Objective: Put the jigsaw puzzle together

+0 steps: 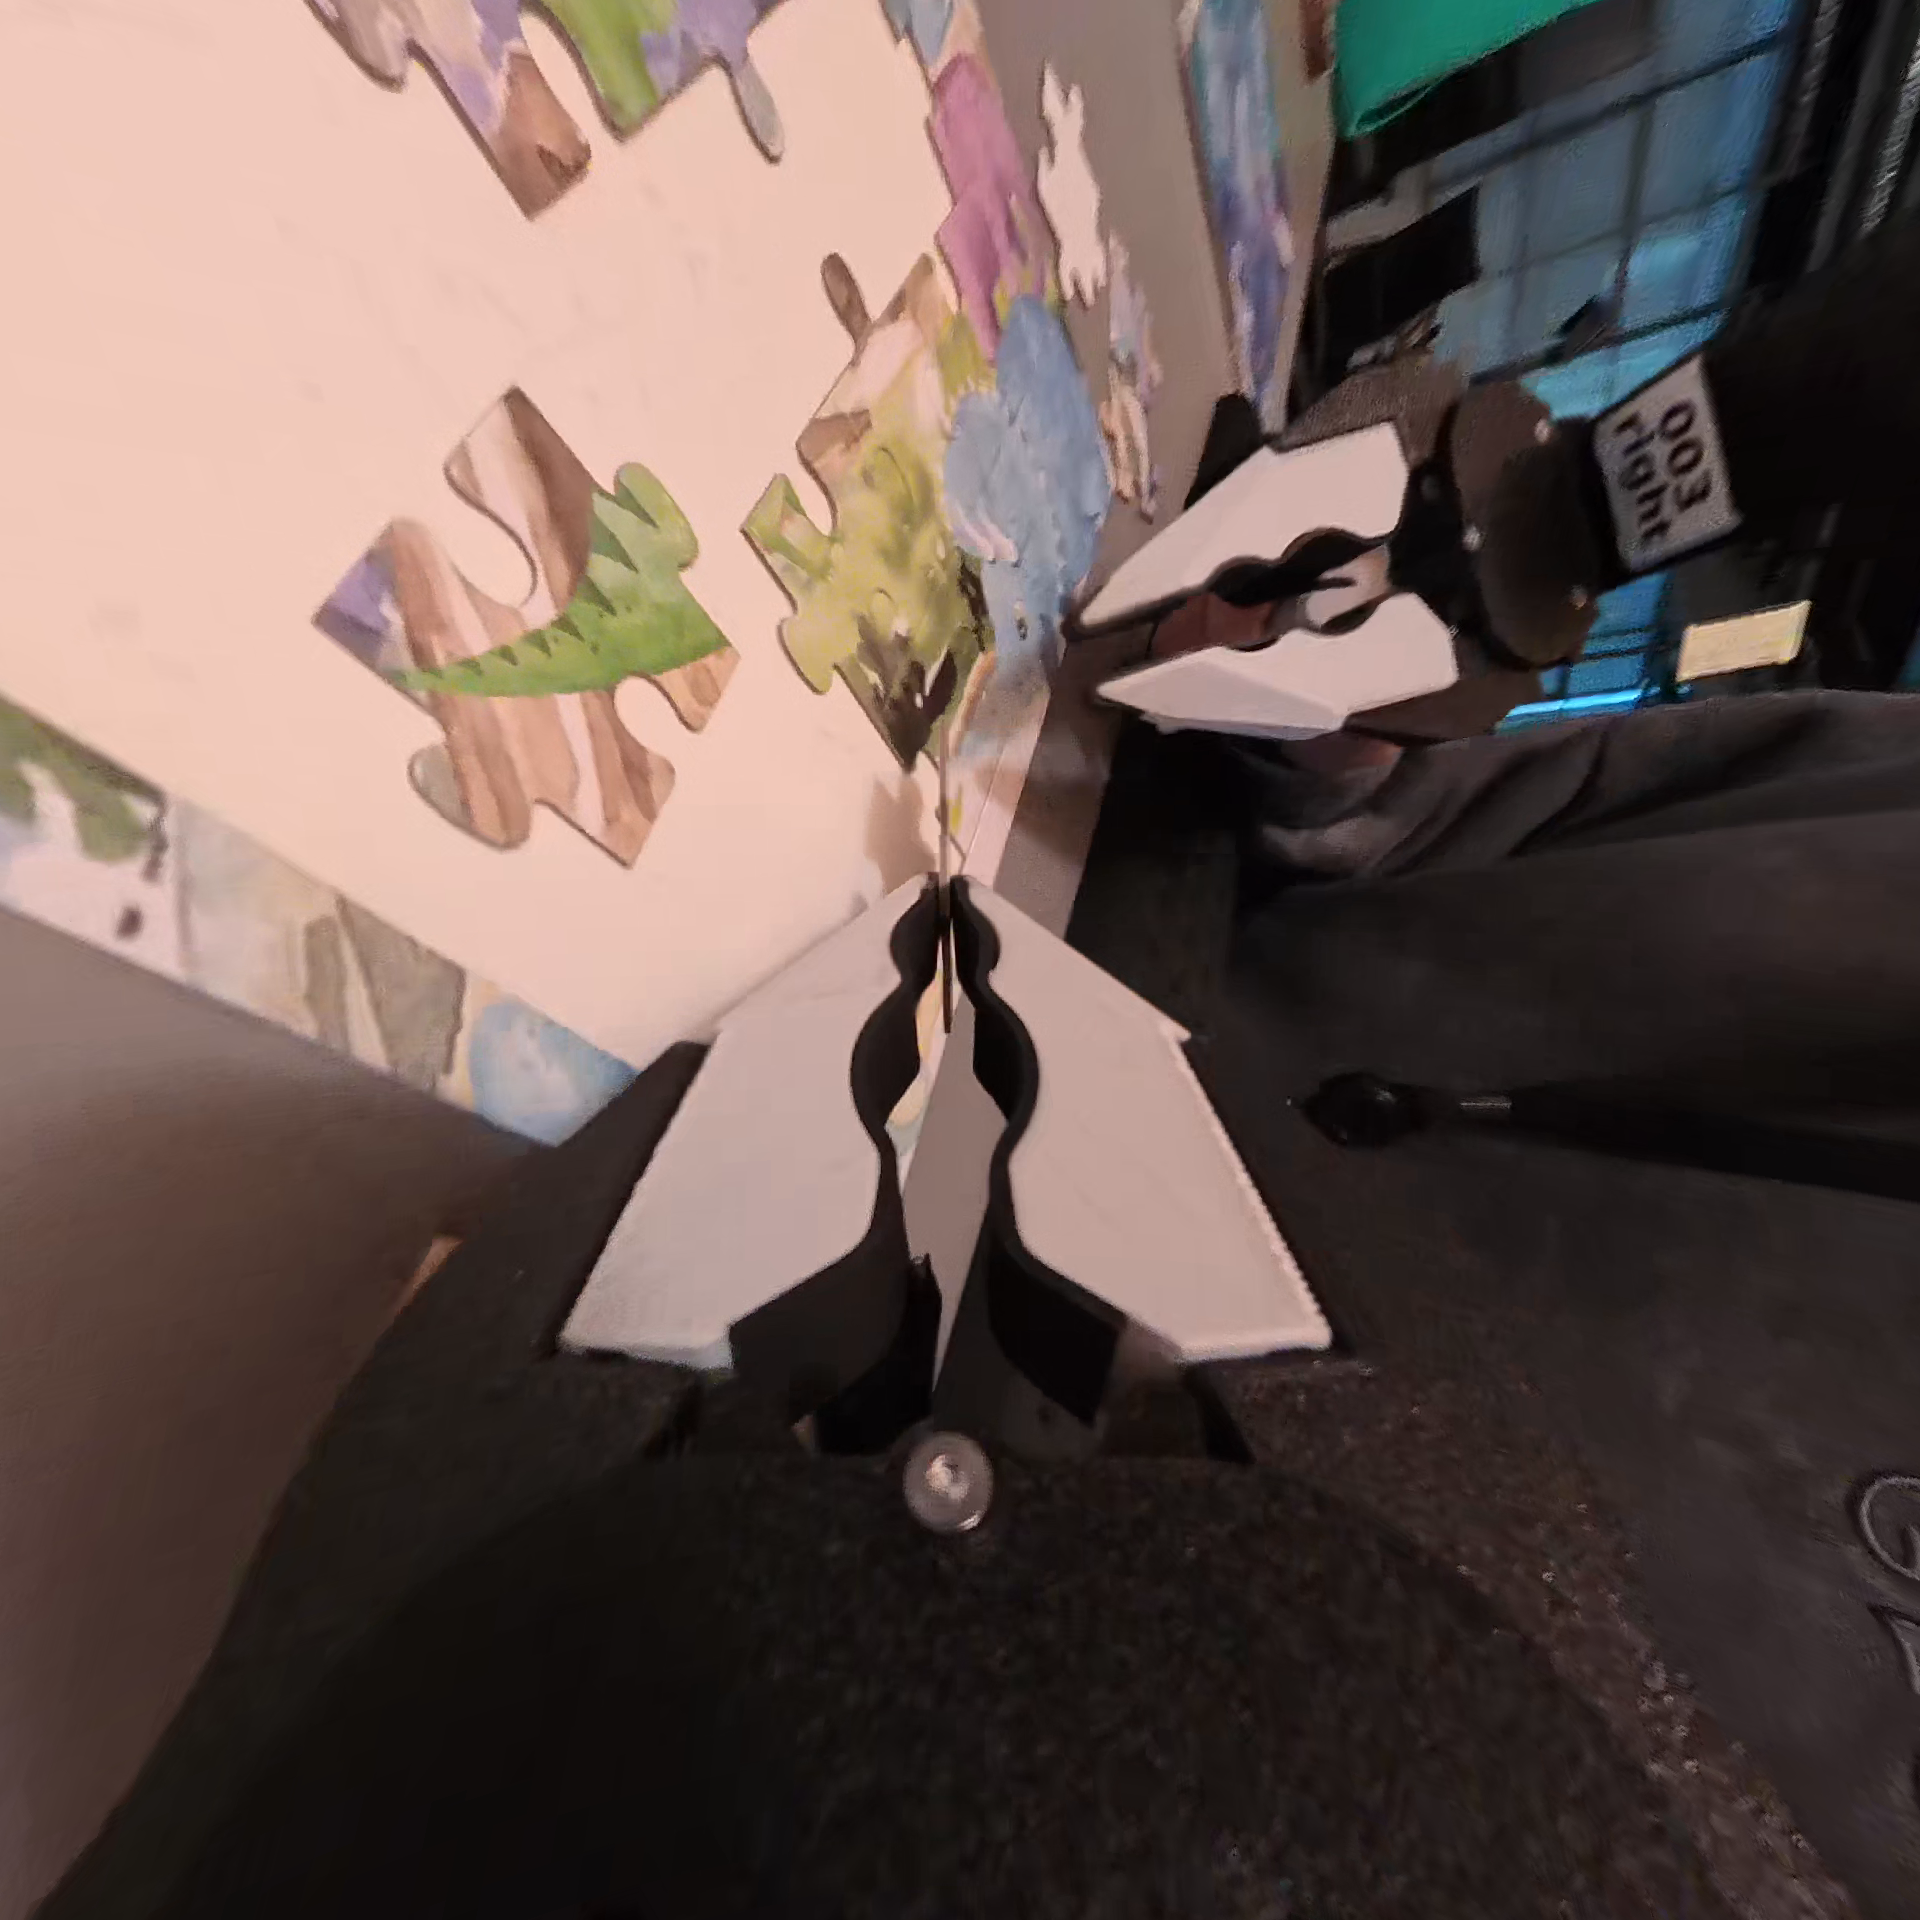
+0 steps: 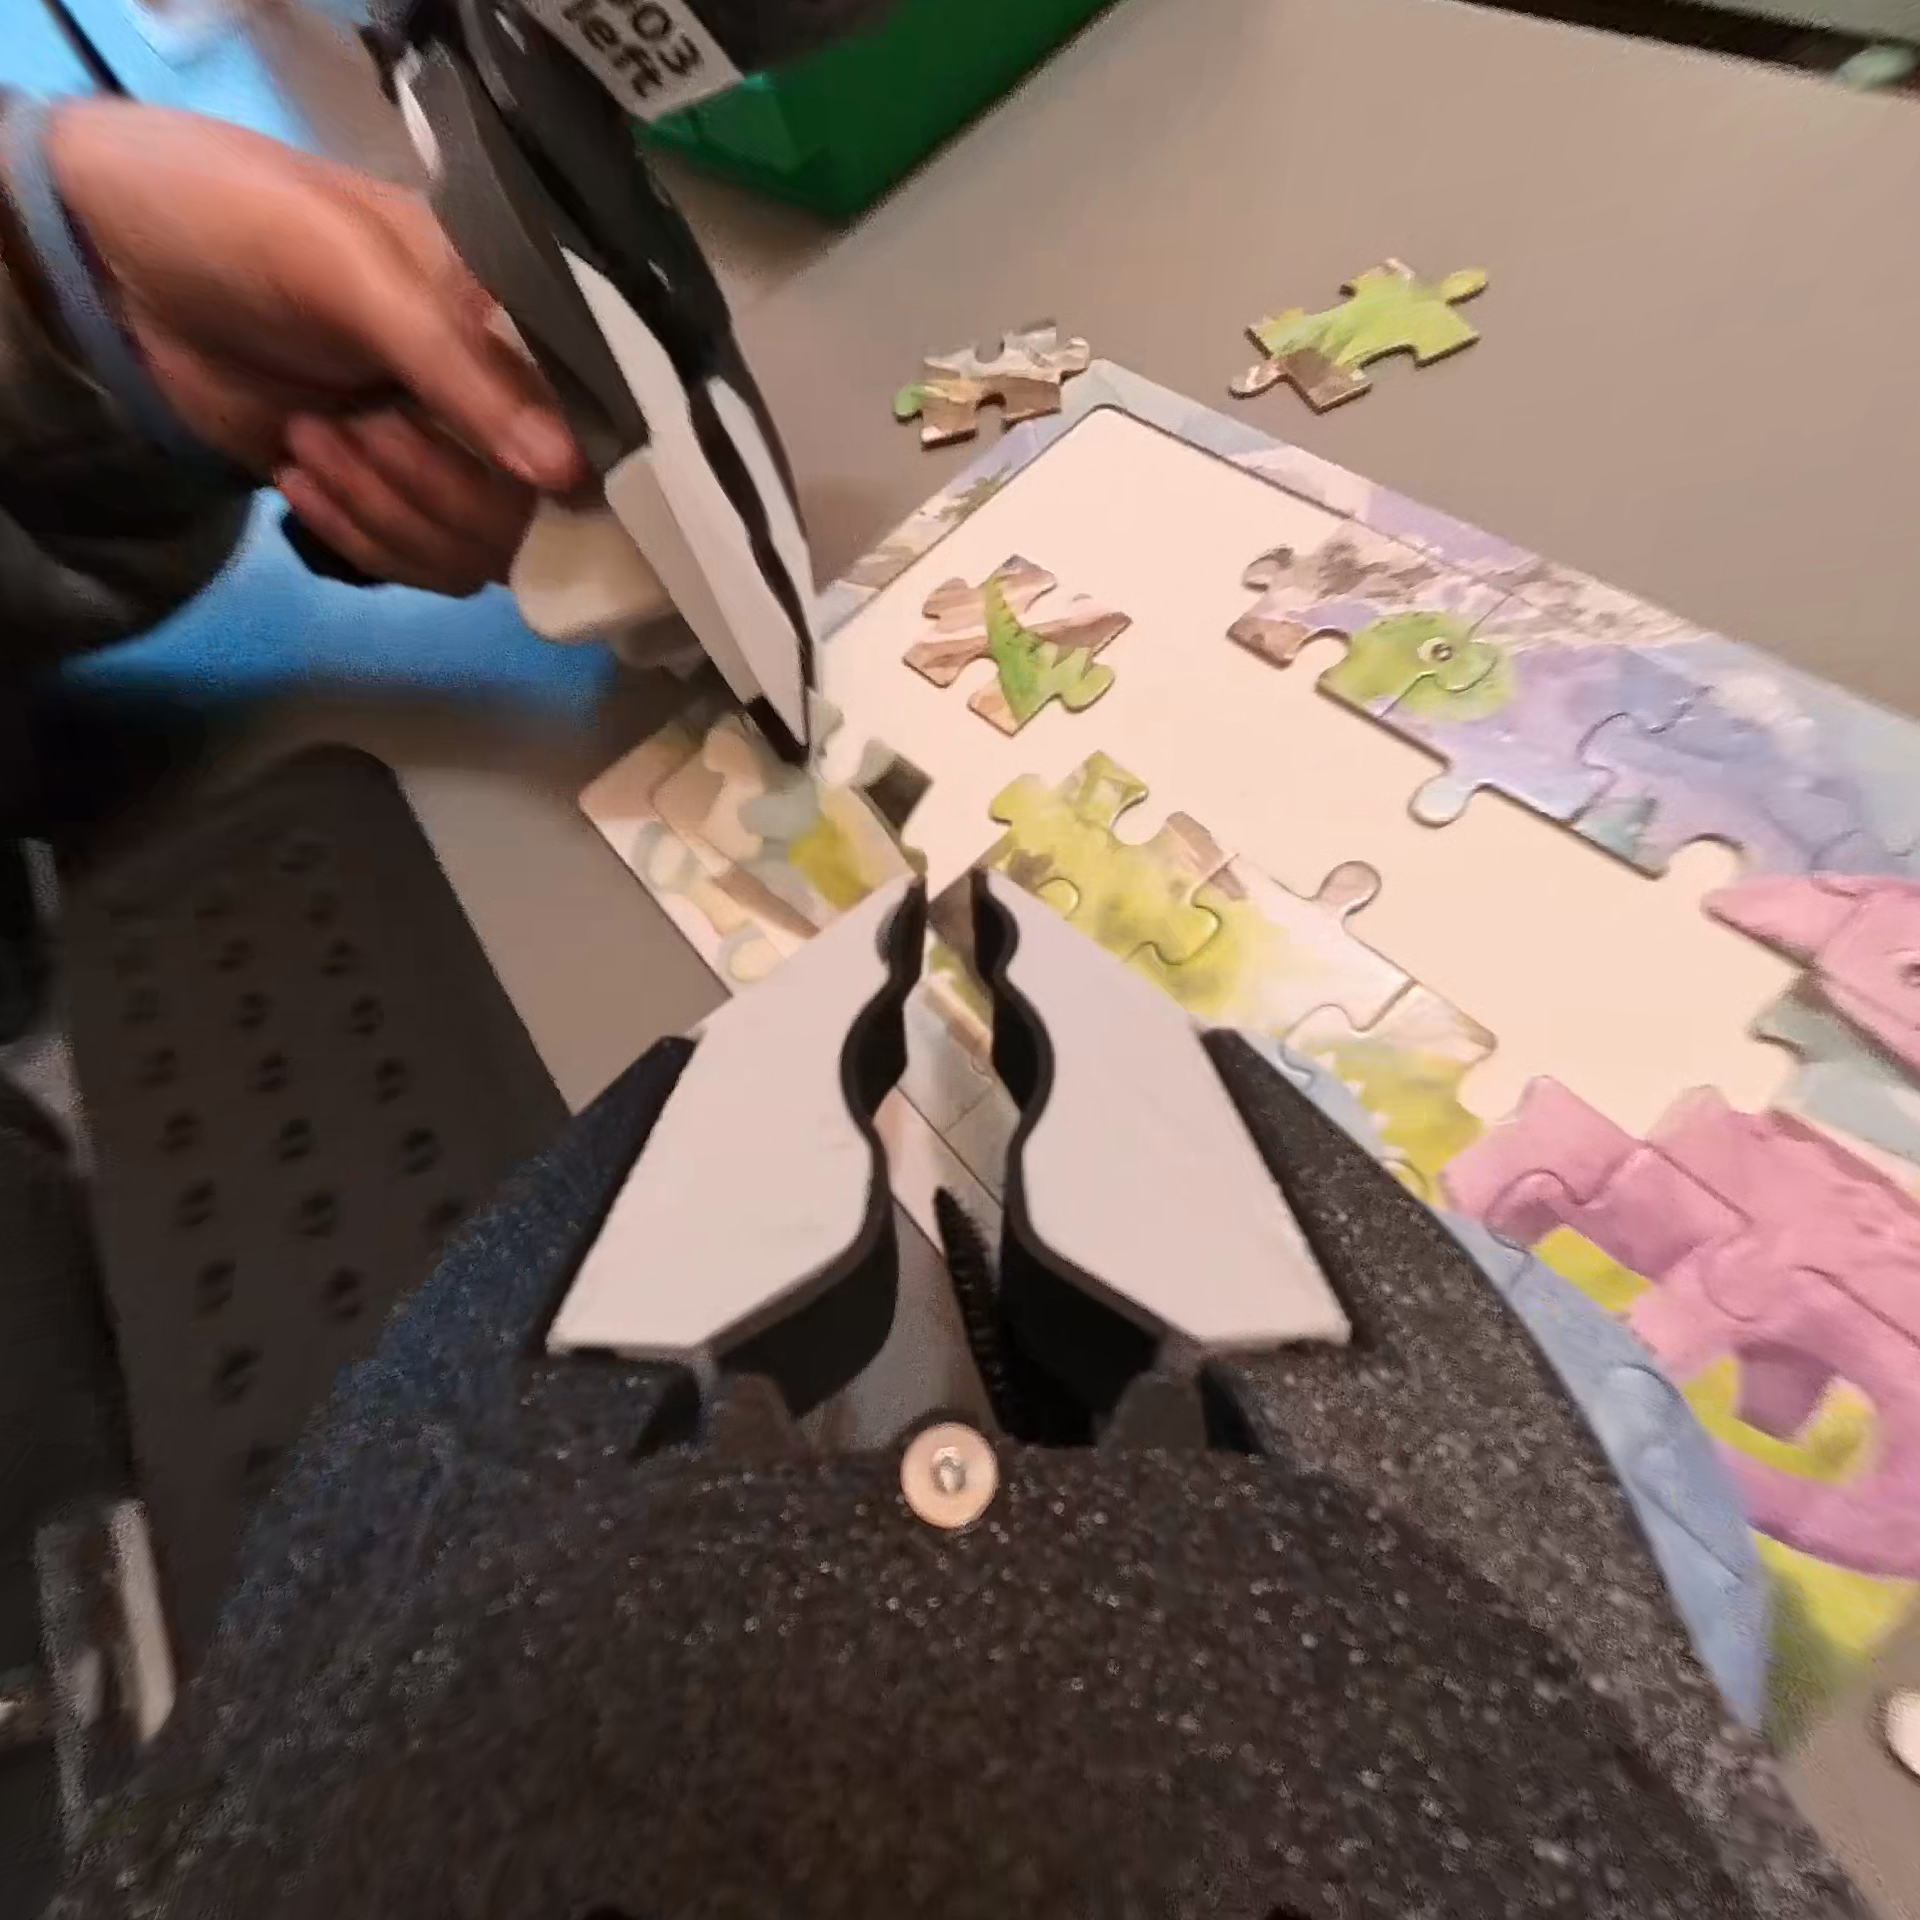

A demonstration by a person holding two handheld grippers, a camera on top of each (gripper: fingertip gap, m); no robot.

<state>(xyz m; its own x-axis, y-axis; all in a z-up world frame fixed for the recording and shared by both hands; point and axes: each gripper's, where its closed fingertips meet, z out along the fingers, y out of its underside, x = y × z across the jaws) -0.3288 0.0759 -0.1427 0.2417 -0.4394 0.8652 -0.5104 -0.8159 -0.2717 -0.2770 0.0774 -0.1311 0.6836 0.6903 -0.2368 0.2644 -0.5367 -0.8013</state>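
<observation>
The puzzle tray [image 2: 1143, 499] lies on the grey table, its cream base partly filled. My left gripper [image 1: 943, 883] is shut on a thin puzzle piece [image 1: 943, 821], seen edge-on between its pads. In the right wrist view the left gripper [image 2: 790, 732] holds this pale green and beige piece [image 2: 748, 821] at the tray's near left corner. My right gripper [image 2: 951, 883] hovers just beside that piece. Its fingers stand a narrow gap apart with nothing pressed between them. It also shows in the left wrist view [image 1: 1086, 655]. A loose piece with a green tail [image 2: 1013, 649] lies inside the tray.
Joined yellow-green pieces [image 2: 1132, 904] run along the tray's near edge, purple and green ones [image 2: 1455, 665] along the far edge, pink ones [image 2: 1818, 1195] at the right. Two loose pieces [image 2: 992, 384] [image 2: 1361, 327] lie beyond the tray. A green box [image 2: 831, 114] stands behind. A hand [image 2: 312, 312] holds the left gripper. Left tips to right tips: about 6 cm.
</observation>
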